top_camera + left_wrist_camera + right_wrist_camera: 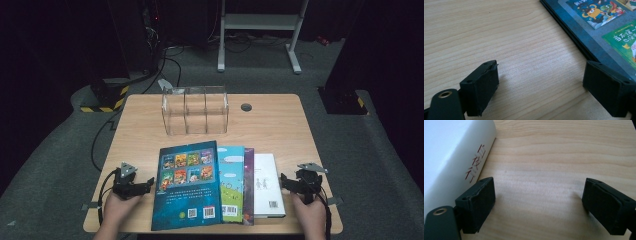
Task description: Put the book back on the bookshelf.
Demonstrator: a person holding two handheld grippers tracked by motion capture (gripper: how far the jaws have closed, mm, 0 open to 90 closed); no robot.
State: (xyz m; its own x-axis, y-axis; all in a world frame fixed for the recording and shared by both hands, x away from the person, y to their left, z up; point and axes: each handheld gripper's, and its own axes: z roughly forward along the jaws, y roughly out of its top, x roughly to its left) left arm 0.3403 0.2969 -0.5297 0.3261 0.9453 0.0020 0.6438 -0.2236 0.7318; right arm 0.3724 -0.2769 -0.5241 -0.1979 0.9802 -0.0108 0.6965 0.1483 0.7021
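Nothing is grasped yet: left gripper [131, 186] and right gripper [300, 184] rest wide open, empty, flanking the books [215, 185]. Probably a book must next be gripped for the rack [195, 110].

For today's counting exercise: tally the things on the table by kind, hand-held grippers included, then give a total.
Books: 4 (dark blue book, light blue book, purple book, white book)
Clear organizers: 1 (clear organizer)
Grippers: 2 (left gripper, right gripper)
Total: 7
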